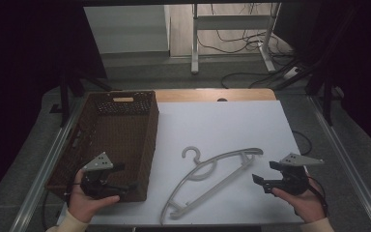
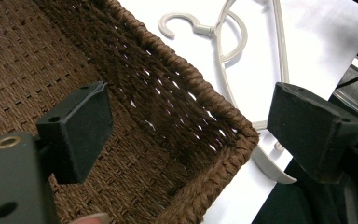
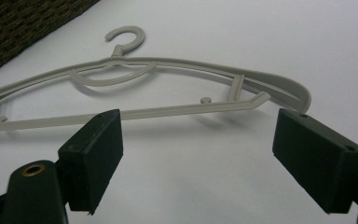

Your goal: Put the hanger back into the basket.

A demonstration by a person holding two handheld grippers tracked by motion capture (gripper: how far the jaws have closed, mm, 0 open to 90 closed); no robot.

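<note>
Both grippers, left (image 1: 125, 177) over the basket (image 1: 147, 145) and right (image 1: 262, 174) near the hanger (image 1: 212, 176), are held wide open and empty.

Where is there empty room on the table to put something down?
The white tabletop is bare between the brown woven basket and its far and right edges. The basket's floor looks bare too. It is crowded near the front, around the pale grey plastic hanger.

place: lab | cues: dark curtains (image 1: 24, 72); floor cables (image 1: 251, 46); metal stand (image 1: 232, 24)
</note>
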